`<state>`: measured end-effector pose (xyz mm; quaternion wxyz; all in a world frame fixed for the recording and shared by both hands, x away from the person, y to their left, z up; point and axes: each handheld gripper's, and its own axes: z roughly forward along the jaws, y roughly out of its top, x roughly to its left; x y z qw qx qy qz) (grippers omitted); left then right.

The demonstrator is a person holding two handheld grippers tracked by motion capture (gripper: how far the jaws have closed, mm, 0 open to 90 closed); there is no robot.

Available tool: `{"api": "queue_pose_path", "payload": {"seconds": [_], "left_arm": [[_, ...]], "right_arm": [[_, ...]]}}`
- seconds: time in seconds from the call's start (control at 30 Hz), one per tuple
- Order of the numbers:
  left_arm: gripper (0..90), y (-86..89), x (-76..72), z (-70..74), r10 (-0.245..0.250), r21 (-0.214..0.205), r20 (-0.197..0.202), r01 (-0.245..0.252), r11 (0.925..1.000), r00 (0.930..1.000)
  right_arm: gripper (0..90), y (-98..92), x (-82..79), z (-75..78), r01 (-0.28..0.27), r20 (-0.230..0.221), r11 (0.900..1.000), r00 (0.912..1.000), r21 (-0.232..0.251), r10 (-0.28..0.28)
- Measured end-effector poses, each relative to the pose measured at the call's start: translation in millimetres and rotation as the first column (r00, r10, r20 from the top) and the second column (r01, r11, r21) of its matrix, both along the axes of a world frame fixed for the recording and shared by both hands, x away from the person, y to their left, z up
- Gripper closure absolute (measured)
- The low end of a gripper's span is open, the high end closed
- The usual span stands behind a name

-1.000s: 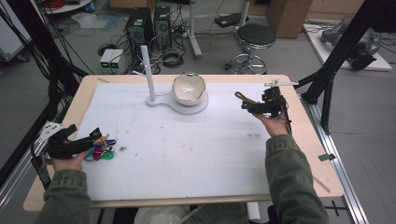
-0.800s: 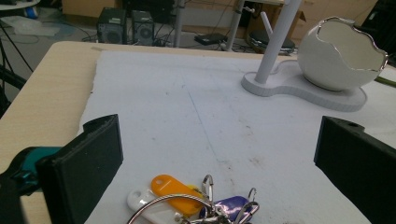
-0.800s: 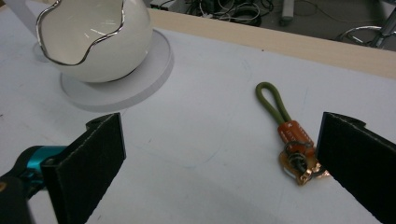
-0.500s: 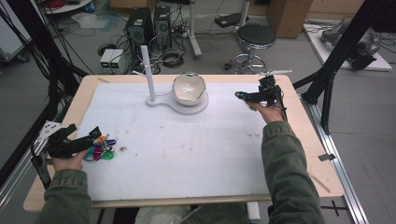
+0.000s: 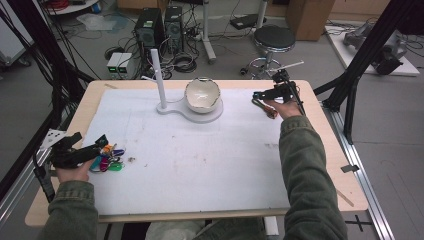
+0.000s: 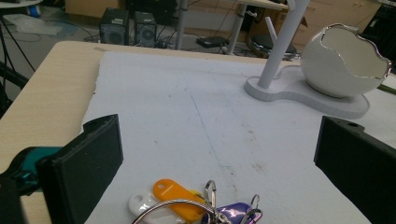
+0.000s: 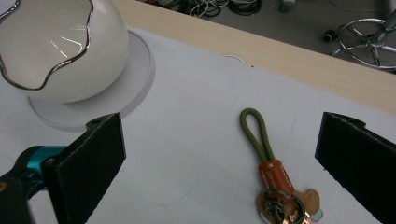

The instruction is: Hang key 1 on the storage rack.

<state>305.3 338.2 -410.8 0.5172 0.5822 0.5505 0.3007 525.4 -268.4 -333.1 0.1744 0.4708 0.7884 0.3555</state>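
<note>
Olive-green cord is lying looped on the white mat between the spread jaws of the right gripper (image 7: 219, 154), with the keychain's (image 7: 273, 179) orange leather tab and its cluster of metal rings trailing toward the camera, just below the midline of the jaws. The right gripper is hovering over it with nothing pinched. Ahead of it and to its left the white eggshell-shaped bowl (image 7: 56, 46) is sitting on its stand base, close beside the left jaw. At the opposite side of the tabletop (image 5: 95, 97), the left gripper (image 6: 215, 158) is also standing wide open, and the bunch of coloured key tags (image 6: 187, 203) is lying between its jaws, low and near. My judgement is that the thin cord is the risk: if the right gripper closes too far forward, the pads may meet on the loop alone and the heavy ring end could swing or slip out. A sideways drift to the left while descending could also knock the bowl off its base.
</note>
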Motion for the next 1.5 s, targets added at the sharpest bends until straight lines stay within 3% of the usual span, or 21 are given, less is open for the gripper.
{"api": "queue_pose_path", "payload": {"seconds": [0.13, 0.23, 0.3, 0.4, 0.7, 0.97, 1.17, 1.3, 1.33, 1.4, 1.5], "left_arm": [[1.7, -0.3, 2.3, 0.1, 0.005, -0.007, 0.004, -0.005, 1.0000, 1.0000], [1.7, -0.6, 2.0, 0.6, 0.008, -0.007, 0.011, -0.008, 0.9999, 0.9999], [1.7, -0.3, 1.9, 0.6, 0.009, -0.005, 0.008, -0.009, 0.9999, 0.9999], [1.7, -0.5, 0.6, 1.0, 0.008, 0.003, 0.007, -0.008, 1.0000, 0.9999], [1.7, -1.5, -2.2, 2.0, 0.015, 0.030, 0.013, -0.016, 0.9994, 0.9998], [1.7, -1.8, -3.4, 1.8, 0.016, 0.042, 0.006, -0.016, 0.9990, 0.9999], [1.7, -1.1, -5.7, 2.3, 0.029, 0.042, 0.013, -0.029, 0.9987, 0.9995], [1.7, -0.7, -5.7, 1.9, 0.027, 0.043, 0.010, -0.027, 0.9987, 0.9996], [1.7, -0.6, -5.8, 1.9, 0.026, 0.044, 0.010, -0.026, 0.9987, 0.9996], [1.7, -0.6, -5.9, 1.9, 0.024, 0.045, 0.010, -0.024, 0.9987, 0.9997], [1.7, -0.5, -5.8, 1.8, 0.022, 0.046, 0.008, -0.022, 0.9987, 0.9997]], "right_arm": [[0.8, 4.9, 14.2, -4.1, 0.003, -0.028, 0.9998, 0.9996, -0.019, -0.004], [0.9, 11.1, 26.9, -19.0, 0.001, -0.079, 0.9954, 0.9968, -0.096, -0.009], [0.8, 10.7, 29.8, -23.2, -0.001, -0.092, 0.9956, 0.9957, -0.094, -0.007], [0.8, 6.0, 39.9, -40.2, 0.017, -0.140, 0.9902, 0.9894, -0.139, -0.036], [6.2, -14.0, 50.7, -60.2, 0.025, -0.224, 0.9864, 0.9727, -0.162, -0.062], [21.4, -29.1, 55.1, -68.9, 0.033, -0.265, 0.9903, 0.9618, -0.135, -0.068], [37.2, -23.6, 59.0, -82.5, 0.011, -0.294, 0.9834, 0.9536, -0.181, -0.064], [45.7, -22.5, 59.9, -85.5, 0.017, -0.289, 0.9813, 0.9545, -0.192, -0.073], [51.3, -25.3, 60.2, -84.1, 0.037, -0.294, 0.9850, 0.9520, -0.168, -0.086], [52.2, -28.3, 60.2, -83.1, 0.045, -0.299, 0.9878, 0.9500, -0.149, -0.088], [60.5, -32.1, 59.6, -82.8, 0.042, -0.322, 0.9896, 0.9429, -0.138, -0.085]]}}
